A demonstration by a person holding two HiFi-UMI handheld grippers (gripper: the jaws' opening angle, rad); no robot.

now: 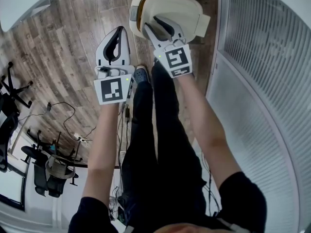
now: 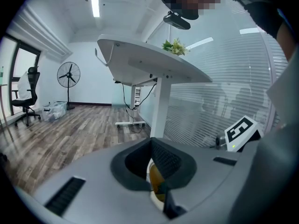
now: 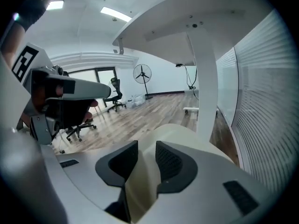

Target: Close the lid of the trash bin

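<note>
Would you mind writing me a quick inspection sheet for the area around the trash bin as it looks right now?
Surface: wooden floor; the bin stands on it.
Job's things: cream trash bin; its lid does not look fully down, and some brown inside shows.
Clutter: office chairs and a standing fan.
Grippers: right gripper shut on the lid's edge; left gripper shut, empty, beside the bin.
Cables: loose cables on the floor to the person's left.
Surroundings: white desk above the bin, glass wall with blinds.
</note>
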